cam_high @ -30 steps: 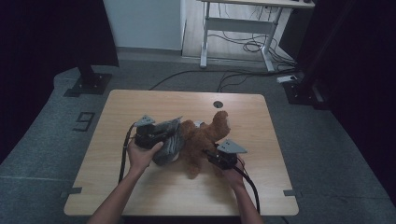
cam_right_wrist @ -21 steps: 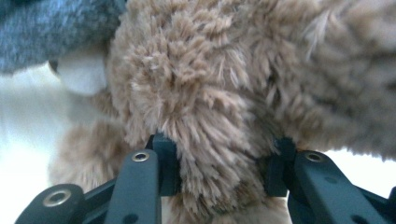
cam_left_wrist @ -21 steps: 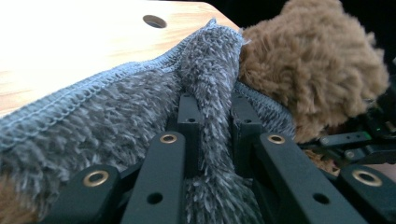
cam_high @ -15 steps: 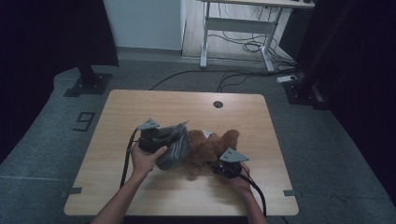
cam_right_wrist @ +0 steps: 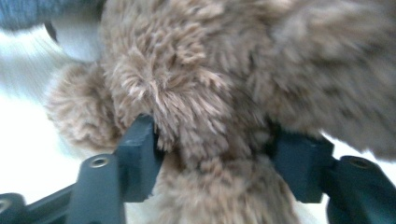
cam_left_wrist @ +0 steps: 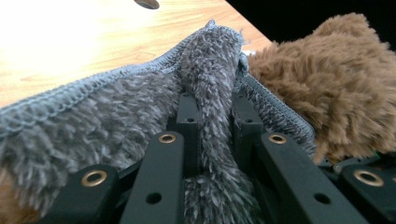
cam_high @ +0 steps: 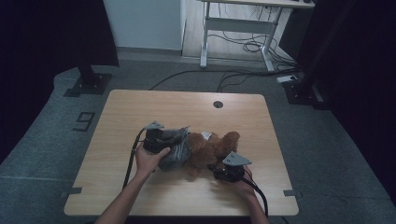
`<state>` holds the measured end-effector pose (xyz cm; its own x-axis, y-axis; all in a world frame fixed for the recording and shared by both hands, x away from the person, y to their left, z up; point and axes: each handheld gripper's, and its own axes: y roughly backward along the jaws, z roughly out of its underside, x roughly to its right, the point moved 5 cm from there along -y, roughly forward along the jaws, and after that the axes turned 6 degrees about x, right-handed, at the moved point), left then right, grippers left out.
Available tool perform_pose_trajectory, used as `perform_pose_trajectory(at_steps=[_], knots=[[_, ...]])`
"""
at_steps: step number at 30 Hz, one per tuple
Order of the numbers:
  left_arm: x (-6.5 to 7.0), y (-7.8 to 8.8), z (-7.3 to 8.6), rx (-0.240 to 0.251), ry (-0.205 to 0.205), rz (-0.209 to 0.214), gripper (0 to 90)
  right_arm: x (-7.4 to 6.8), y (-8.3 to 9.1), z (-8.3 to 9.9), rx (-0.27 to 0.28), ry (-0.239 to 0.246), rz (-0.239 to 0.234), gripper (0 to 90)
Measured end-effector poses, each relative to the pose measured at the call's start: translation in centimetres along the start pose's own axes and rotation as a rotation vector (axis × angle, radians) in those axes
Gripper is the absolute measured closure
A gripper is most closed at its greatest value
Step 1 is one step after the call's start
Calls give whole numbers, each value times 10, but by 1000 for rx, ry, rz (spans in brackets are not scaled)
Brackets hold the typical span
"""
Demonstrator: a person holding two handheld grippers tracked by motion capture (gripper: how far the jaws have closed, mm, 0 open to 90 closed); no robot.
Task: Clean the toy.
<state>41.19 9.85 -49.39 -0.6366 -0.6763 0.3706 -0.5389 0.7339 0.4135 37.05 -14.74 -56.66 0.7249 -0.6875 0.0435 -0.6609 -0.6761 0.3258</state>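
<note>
On the near middle of the wooden table (cam_high: 140, 112), our left gripper (cam_high: 161, 138) pinches the fluffy grey cloth (cam_left_wrist: 140, 107). Our right gripper (cam_right_wrist: 212, 158) has just been opening, jaws loose around the brown furry teddy bear (cam_high: 210, 147), which may slip free and pull away.

High view: above your side, looking forward and down on the table (cam_high: 140, 107), far off | left gripper view: very near, along its jaws into the grey cloth (cam_left_wrist: 116, 116), bear (cam_left_wrist: 336, 84) at right | right gripper view: pressed close on the bear's fur | all three share the bear
</note>
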Motion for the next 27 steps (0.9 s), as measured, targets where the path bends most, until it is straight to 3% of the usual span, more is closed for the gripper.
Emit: perform_pose_trajectory(at_steps=[2,4,6,9,13,16,18,21,24,27], knots=[[3,2,7,13,-5,8,777,1,5,-1,12,-63,-17,302],[6,4,12,23,-22,8,779,2,12,-4,20,-89,-5,249],[8,7,17,33,-34,10,780,5,19,-8,60,-123,9,226],[11,10,22,42,-33,22,781,17,33,-15,140,-223,27,204],[14,11,25,36,-46,25,780,27,43,-24,203,-281,24,192],[16,12,24,29,-40,30,777,24,43,-32,220,-261,-3,331],[18,14,19,27,-22,41,772,19,37,-31,181,-211,23,432],[26,17,4,51,-4,66,766,18,29,-24,103,-167,76,494],[46,16,-14,73,-45,97,766,21,26,-20,102,-181,103,522],[65,9,-24,72,-79,127,764,19,26,-20,115,-143,101,532]])
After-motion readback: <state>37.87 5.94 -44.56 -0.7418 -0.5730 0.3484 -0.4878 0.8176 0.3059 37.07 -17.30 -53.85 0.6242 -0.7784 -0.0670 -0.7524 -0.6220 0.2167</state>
